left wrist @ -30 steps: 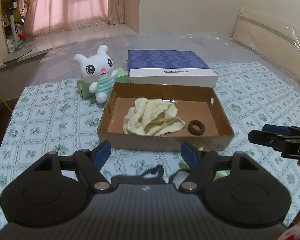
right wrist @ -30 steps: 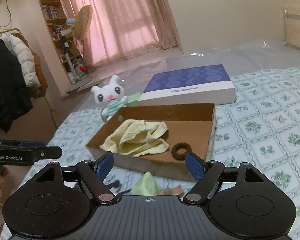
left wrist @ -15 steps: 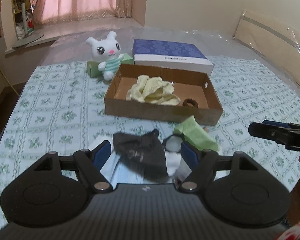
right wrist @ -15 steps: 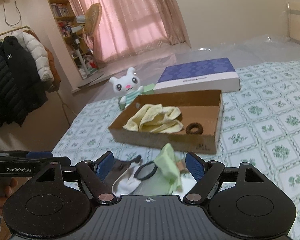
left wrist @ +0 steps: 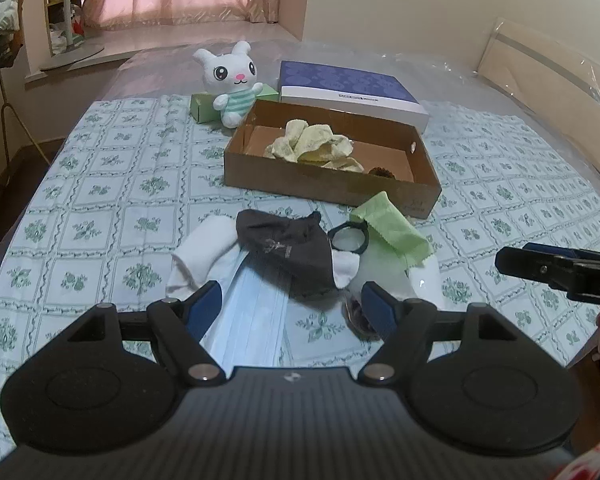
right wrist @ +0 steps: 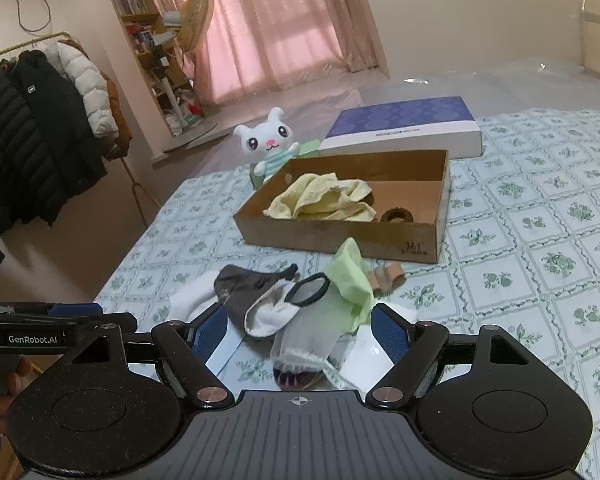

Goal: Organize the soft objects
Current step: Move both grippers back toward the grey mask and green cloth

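Both claws — left gripper (left wrist: pixel 292 306) and right gripper (right wrist: pixel 300 330) — are held spread and empty before the cardboard box (left wrist: pixel 328 184), near the dark sock (left wrist: pixel 288 252).

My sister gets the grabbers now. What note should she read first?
Left gripper: open, holding nothing.
Right gripper: open, holding nothing.
Cardboard box: already has the yellow towel and a brown scrunchie inside.
Left to put away, piled in front of the box: dark sock, white socks, blue face mask, green cloth.
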{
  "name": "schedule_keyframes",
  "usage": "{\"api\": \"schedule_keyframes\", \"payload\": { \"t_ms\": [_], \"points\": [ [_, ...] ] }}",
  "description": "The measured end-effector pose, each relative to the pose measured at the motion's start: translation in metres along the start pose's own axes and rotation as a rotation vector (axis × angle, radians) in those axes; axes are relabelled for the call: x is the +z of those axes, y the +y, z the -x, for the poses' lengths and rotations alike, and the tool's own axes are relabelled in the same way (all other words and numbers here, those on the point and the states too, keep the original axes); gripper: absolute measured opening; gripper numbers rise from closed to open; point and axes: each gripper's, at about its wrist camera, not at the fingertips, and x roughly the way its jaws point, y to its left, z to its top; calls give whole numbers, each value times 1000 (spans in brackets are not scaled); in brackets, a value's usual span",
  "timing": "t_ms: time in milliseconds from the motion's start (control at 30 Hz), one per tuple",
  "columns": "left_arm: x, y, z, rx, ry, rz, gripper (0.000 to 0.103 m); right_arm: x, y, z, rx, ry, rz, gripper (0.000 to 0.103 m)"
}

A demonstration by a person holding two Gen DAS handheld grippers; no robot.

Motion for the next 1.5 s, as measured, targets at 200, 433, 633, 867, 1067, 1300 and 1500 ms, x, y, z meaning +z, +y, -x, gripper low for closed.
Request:
{"api": "schedule_keyframes", "payload": {
  "t_ms": [200, 433, 633, 867, 1067, 1300, 1500],
  "points": [
    [-13, -1, 6, 0, 13, 2, 75, -13, 2, 6, -2, 21, 6, 79],
    [-29, -2, 6, -4, 33, 6, 76, -26, 0, 6, -8, 47, -1, 79],
    [-35, -4, 1, 2, 51, 1, 76, -33, -6, 2, -24, 65, -11, 79],
    [-39, -9, -11, -9, 80, 9, 76, -42, -13, -5, -39, 89, -20, 79],
    [-43, -14, -23, -10, 107, 12, 76, -47, -21, -9, -58, 102, -37, 79],
    [-42, -19, -36, -10, 109, 2, 76, -49, -29, -18, -74, 114, -49, 79],
    [-34, -21, -51, -17, 98, 12, 76, -45, -35, -30, -88, 115, -49, 79]
  ]
}}
